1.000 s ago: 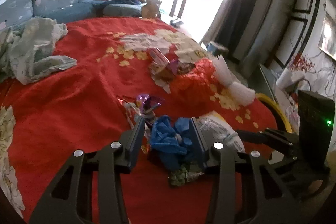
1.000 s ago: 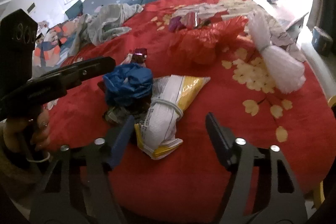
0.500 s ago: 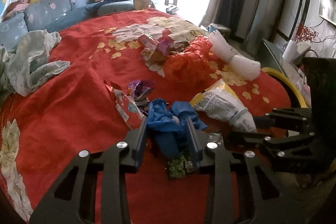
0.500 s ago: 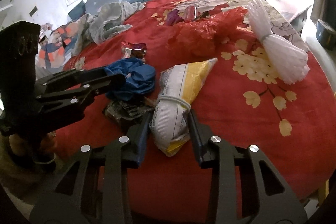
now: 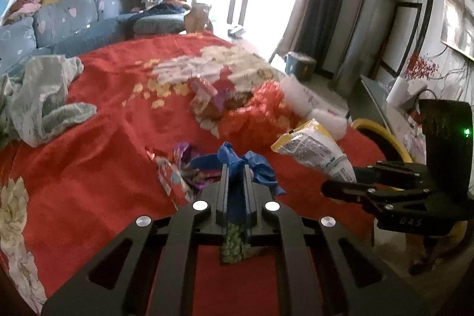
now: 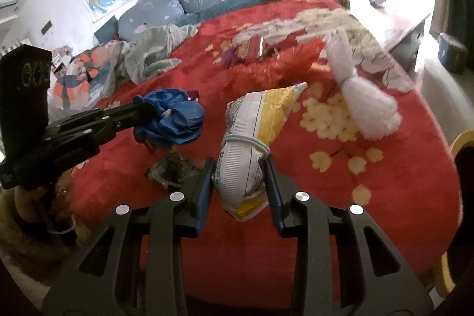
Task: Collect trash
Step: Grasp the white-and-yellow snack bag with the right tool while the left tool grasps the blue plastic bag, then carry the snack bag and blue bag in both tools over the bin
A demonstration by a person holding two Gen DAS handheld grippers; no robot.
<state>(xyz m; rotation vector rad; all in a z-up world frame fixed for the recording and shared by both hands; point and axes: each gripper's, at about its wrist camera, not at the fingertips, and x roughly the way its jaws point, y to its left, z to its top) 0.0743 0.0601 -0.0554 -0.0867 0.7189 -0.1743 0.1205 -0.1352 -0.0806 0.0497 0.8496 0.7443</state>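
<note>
my jaws: my left gripper (image 5: 235,168) has just closed its jaws tight on the crumpled blue plastic bag (image 6: 171,120); my right gripper (image 6: 238,168) has its jaws clamped on the banded yellow-and-white snack bag (image 6: 251,138).
where: both pieces look just clear of the red flowered blanket (image 6: 370,197).
step: grasp done on both sides, i judge; lifting off.
left behind: shiny purple wrappers (image 5: 189,165), red crinkled plastic bag (image 5: 260,114).
next: carry both to a bin; none clearly in view.
</note>
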